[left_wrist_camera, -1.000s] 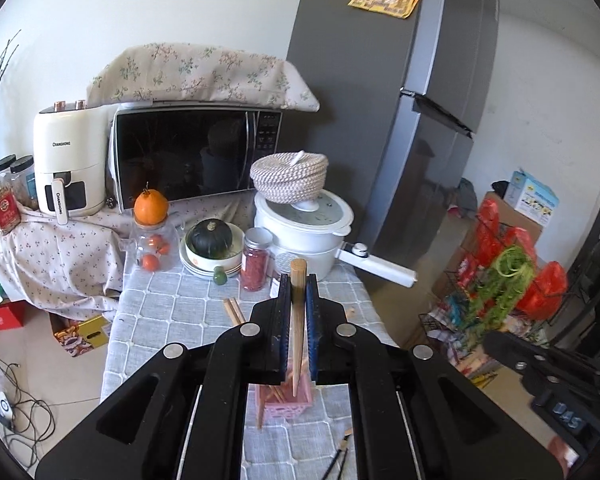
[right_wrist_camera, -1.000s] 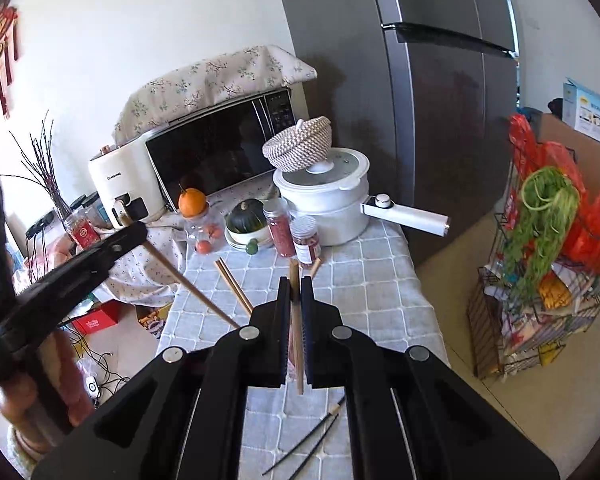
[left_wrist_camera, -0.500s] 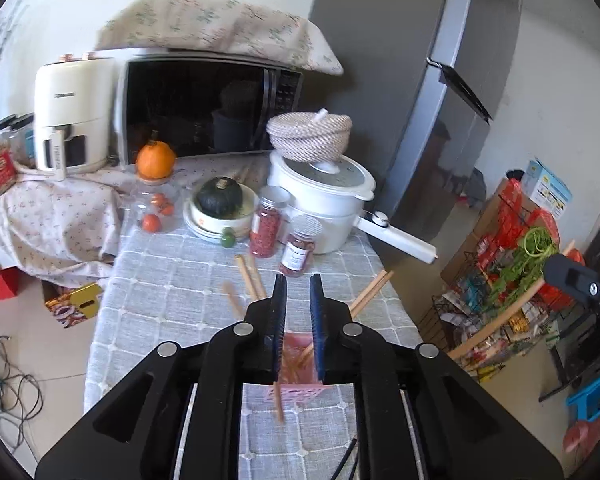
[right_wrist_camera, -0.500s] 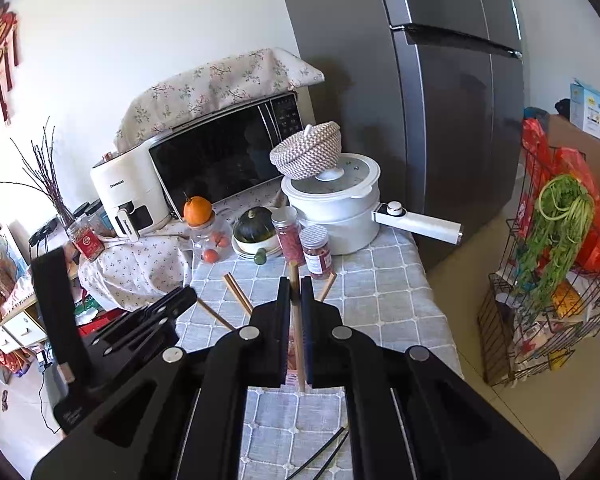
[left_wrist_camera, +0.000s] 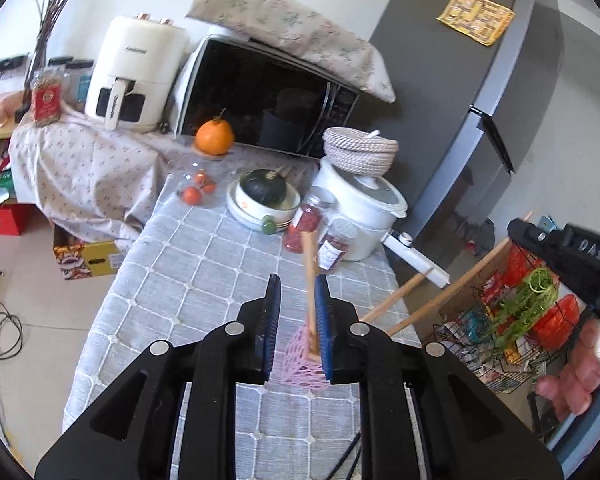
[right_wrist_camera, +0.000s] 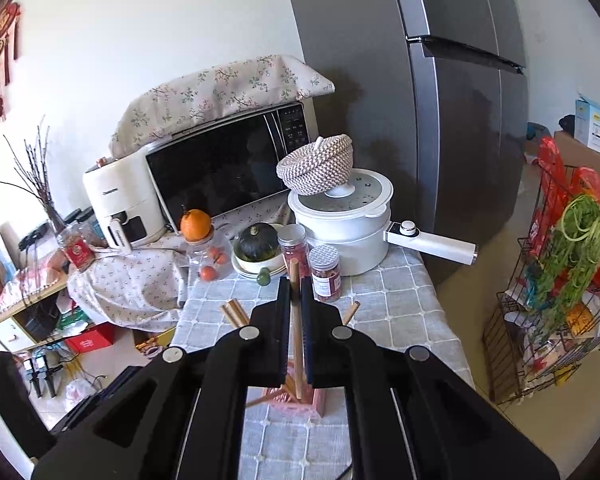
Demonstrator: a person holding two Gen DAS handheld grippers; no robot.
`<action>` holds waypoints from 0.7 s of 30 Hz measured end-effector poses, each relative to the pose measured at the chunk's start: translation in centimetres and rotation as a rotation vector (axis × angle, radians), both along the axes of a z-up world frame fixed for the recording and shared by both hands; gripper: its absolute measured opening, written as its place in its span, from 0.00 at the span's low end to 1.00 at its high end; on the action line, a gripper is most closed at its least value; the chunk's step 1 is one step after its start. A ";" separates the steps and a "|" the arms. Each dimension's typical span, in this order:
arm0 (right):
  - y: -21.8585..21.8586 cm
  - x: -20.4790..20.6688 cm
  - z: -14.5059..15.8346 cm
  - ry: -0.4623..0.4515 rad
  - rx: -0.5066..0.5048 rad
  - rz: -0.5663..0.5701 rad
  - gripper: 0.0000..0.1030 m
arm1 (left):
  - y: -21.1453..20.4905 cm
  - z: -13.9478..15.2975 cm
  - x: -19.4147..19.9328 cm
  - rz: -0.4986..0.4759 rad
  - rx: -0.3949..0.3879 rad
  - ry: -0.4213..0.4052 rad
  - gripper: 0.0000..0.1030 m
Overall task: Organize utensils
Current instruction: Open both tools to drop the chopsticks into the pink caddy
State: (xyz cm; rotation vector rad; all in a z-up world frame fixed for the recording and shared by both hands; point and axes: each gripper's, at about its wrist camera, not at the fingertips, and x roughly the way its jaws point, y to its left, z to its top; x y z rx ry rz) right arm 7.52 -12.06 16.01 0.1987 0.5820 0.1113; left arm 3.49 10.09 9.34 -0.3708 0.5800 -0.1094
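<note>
A pink mesh utensil holder (left_wrist_camera: 303, 360) stands on the grey checked tablecloth (left_wrist_camera: 204, 280); it also shows in the right wrist view (right_wrist_camera: 296, 396). My left gripper (left_wrist_camera: 296, 300) is open above the holder, and a wooden chopstick (left_wrist_camera: 310, 280) leans against its right finger, standing in the holder. My right gripper (right_wrist_camera: 296, 300) is shut on a wooden chopstick (right_wrist_camera: 295, 320) held upright over the holder. Other wooden chopsticks (left_wrist_camera: 400, 300) stick out of the holder to the right. Two black chopsticks (left_wrist_camera: 346, 456) lie on the cloth near me.
At the back stand a white pot (right_wrist_camera: 340, 232) with a woven lid, two spice jars (right_wrist_camera: 324, 272), a bowl with a green squash (right_wrist_camera: 258, 240), a jar topped by an orange (right_wrist_camera: 196, 224), a microwave (right_wrist_camera: 224, 168) and an air fryer (right_wrist_camera: 116, 208). A fridge (right_wrist_camera: 440, 100) stands right.
My left gripper has opened and let go of its chopstick, which now stands in the pink holder. The left gripper has swung left. The right gripper still holds its chopstick.
</note>
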 end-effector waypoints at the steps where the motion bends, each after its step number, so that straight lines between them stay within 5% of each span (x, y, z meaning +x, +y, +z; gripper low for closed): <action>1: 0.1 0.6 -1.0 0.009 0.007 -0.002 0.05 | 0.1 -0.3 0.1 0.000 -0.002 0.007 0.16; 8: 0.3 2.5 -6.5 0.063 0.039 0.003 0.14 | -0.4 -1.5 0.5 -0.017 0.035 0.032 0.19; 15: 0.2 -0.7 -6.1 0.006 -0.059 -0.019 0.14 | -2.8 -0.7 -0.9 -0.059 0.080 -0.004 0.24; 21: -0.8 -4.3 -7.8 0.003 -0.109 -0.039 0.25 | -5.0 -1.0 -2.4 -0.098 0.122 -0.008 0.28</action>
